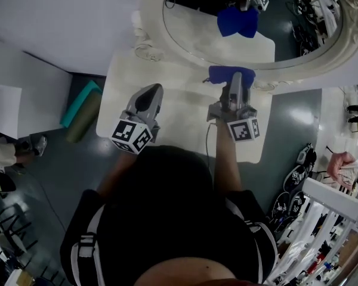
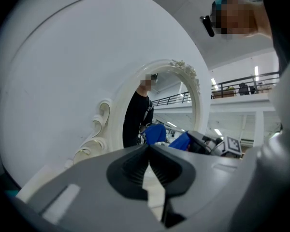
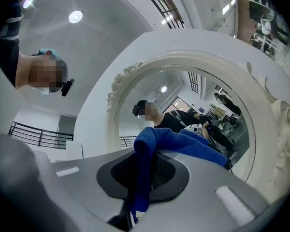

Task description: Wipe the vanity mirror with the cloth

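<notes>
Pinching a blue terry cloth (image 1: 224,72) in the right gripper (image 1: 234,83) near the oval white-framed vanity mirror (image 1: 191,36), with the left gripper (image 1: 154,90) pressed together on nothing.

mirror (image 1: 197,37): top cut off at head view's edge | cloth (image 1: 222,72): part hidden behind right gripper (image 1: 234,82)

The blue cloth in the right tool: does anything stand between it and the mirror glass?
Nothing visible does. The cloth, clamped in the right tool, faces the mirror glass with only open space between them.
</notes>
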